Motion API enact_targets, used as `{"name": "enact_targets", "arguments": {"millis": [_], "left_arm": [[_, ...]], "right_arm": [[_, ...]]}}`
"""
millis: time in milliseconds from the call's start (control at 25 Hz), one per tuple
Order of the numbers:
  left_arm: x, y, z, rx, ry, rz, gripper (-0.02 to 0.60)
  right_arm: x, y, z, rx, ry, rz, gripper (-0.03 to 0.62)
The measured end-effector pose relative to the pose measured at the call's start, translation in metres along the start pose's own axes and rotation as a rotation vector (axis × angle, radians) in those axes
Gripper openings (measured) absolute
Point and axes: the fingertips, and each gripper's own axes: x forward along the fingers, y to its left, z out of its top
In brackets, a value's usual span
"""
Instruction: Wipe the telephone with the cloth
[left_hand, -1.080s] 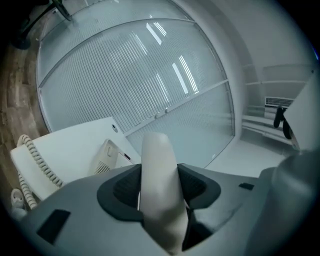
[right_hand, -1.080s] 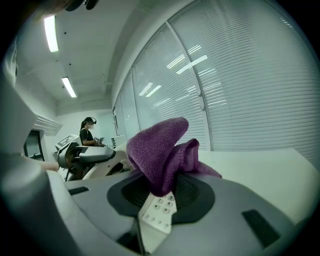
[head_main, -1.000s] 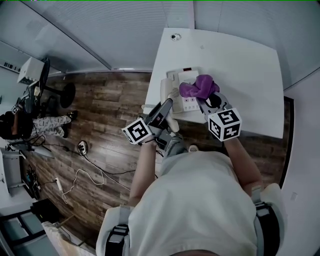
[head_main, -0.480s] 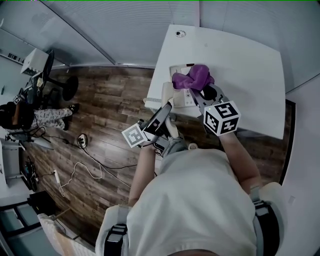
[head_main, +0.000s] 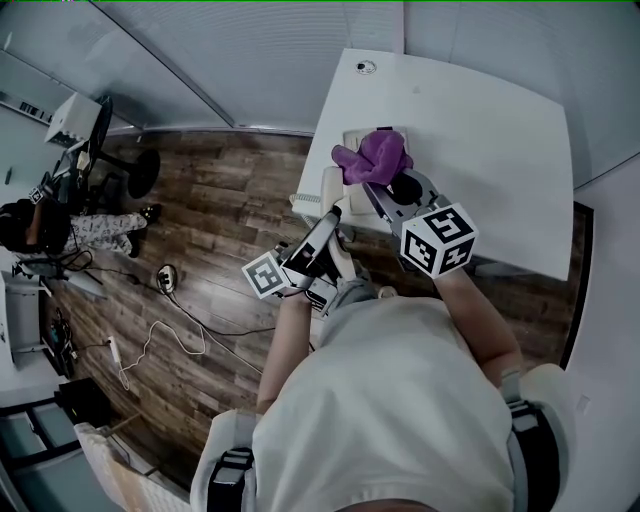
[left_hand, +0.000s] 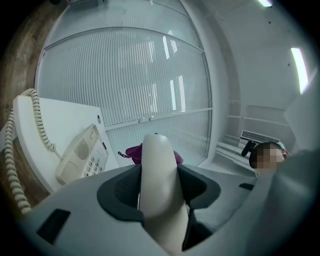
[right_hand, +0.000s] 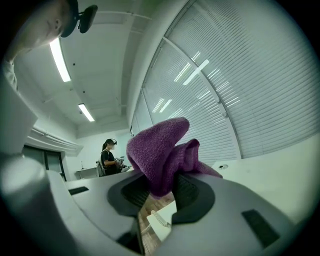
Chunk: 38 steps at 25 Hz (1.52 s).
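Now lifted, left tool (head_main: 333, 213) clamps the handset (left_hand: 157, 170), right tool (head_main: 378, 190) clamps the cloth (head_main: 372, 156).

Cloth (right_hand: 165, 150): purple, plain, without any print.
Telephone (left_hand: 80, 157): cream white, with keys a little greyer.
Handset (left_hand: 157, 155): cream white, plain.
Cord (left_hand: 12, 165): the same cream white.
Table (head_main: 480, 130): white, plain.
Floor (head_main: 220, 210): brown wood planks with darker and lighter streaks.
Blinds (left_hand: 125, 75): pale grey-white, with many thin lines close together.
Left gripper (left_hand: 159, 182): grey body, dark grey pads.
Right gripper (right_hand: 165, 195): the same grey, with dark grey pads.
Left cube (head_main: 266, 275): white faces with black square markers.
Right cube (head_main: 438, 240): white faces with black square markers.
Shirt (head_main: 390, 400): almost white, plain.
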Motion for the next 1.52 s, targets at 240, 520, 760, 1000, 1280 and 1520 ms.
{"name": "enact_targets", "arguments": {"millis": [240, 520, 760, 1000, 1280, 1520], "left_arm": [[-0.002, -0.005, 0.015, -0.007, 0.017, -0.019, 0.225], [0.004, -0.012, 0.005, -0.010, 0.031, -0.052, 0.225], [0.000, -0.016, 0.019, -0.018, 0.015, -0.060, 0.225], [-0.001, -0.018, 0.024, -0.018, -0.016, -0.064, 0.225], [-0.004, -0.019, 0.026, -0.024, -0.040, -0.068, 0.225], [-0.003, -0.020, 0.030, -0.031, -0.061, -0.072, 0.225]], "right_arm": [[0.020, 0.022, 0.003, 0.014, 0.002, 0.063, 0.117], [0.011, 0.031, -0.002, 0.020, 0.006, 0.129, 0.117], [0.020, 0.045, -0.007, 0.020, 0.030, 0.169, 0.117], [0.017, 0.061, -0.017, -0.003, 0.060, 0.221, 0.117], [0.016, 0.068, -0.028, 0.007, 0.089, 0.256, 0.117], [0.016, 0.080, -0.037, 0.002, 0.120, 0.303, 0.117]]}}
